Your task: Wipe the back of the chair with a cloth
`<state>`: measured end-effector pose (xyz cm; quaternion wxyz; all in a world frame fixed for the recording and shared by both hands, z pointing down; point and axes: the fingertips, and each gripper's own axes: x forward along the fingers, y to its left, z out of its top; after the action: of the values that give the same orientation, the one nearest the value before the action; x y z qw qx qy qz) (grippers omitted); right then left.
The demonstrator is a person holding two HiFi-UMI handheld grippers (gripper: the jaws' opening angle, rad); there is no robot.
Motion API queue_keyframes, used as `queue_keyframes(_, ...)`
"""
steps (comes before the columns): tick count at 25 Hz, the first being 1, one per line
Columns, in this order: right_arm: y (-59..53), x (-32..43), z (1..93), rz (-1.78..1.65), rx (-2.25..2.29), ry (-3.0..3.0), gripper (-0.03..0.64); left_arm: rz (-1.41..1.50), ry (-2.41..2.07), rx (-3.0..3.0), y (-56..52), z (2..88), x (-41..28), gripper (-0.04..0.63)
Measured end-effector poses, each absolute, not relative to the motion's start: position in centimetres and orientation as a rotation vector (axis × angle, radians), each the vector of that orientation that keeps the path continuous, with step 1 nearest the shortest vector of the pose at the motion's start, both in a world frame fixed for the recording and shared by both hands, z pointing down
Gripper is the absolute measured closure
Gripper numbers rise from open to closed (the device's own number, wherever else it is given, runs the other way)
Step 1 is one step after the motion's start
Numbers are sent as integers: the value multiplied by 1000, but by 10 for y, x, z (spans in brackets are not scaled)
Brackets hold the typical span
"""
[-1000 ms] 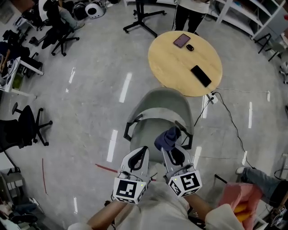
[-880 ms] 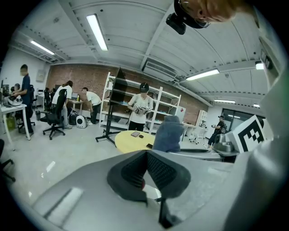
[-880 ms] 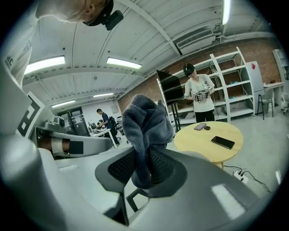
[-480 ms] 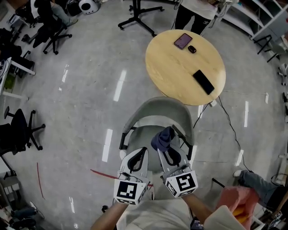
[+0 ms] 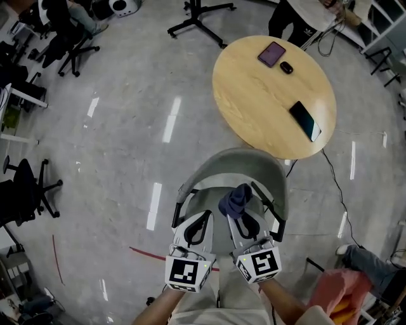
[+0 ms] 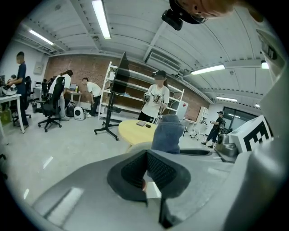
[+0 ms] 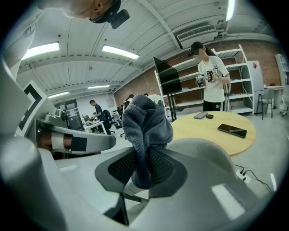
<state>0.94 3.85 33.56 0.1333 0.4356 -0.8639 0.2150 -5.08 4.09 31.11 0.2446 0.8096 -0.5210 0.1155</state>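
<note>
A grey chair with a curved backrest [image 5: 238, 159] and black armrests stands just in front of me, its back toward the round table. My right gripper [image 5: 238, 212] is shut on a dark blue cloth [image 5: 236, 198], held bunched above the seat; the right gripper view shows the cloth [image 7: 146, 128] standing up out of the right gripper [image 7: 142, 171], with the backrest [image 7: 205, 151] behind it. Beside it on the left, my left gripper [image 5: 203, 216] is shut with nothing in it. In the left gripper view the left gripper [image 6: 146, 173] has its pads together, and the cloth [image 6: 168, 133] shows beyond.
A round wooden table [image 5: 254, 95] stands right behind the chair, carrying two phones [image 5: 304, 120] and a small dark object. A person [image 5: 298, 16] stands at its far side. A cable [image 5: 336, 184] runs over the floor at right. Office chairs [image 5: 28, 187] stand at left.
The chair and table have slid down and right in the head view, so the chair sits closer under the grippers. Both grippers keep their pose; the cloth stays in the right one.
</note>
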Motion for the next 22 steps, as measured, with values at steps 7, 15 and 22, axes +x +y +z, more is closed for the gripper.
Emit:
queue_keyframes(7,18,1,383,607,1272,-2505,526,343,-1432,2215,24,342,-61,595)
queue_keyframes(15,1,-1,412,579,1239,-2501,526,359,-1427,2230,6,379,-58,595)
queue_keyframes(22,-15,-5,426,537,1205,-2517,526,377,-1418,2239,-7,393,-56,595)
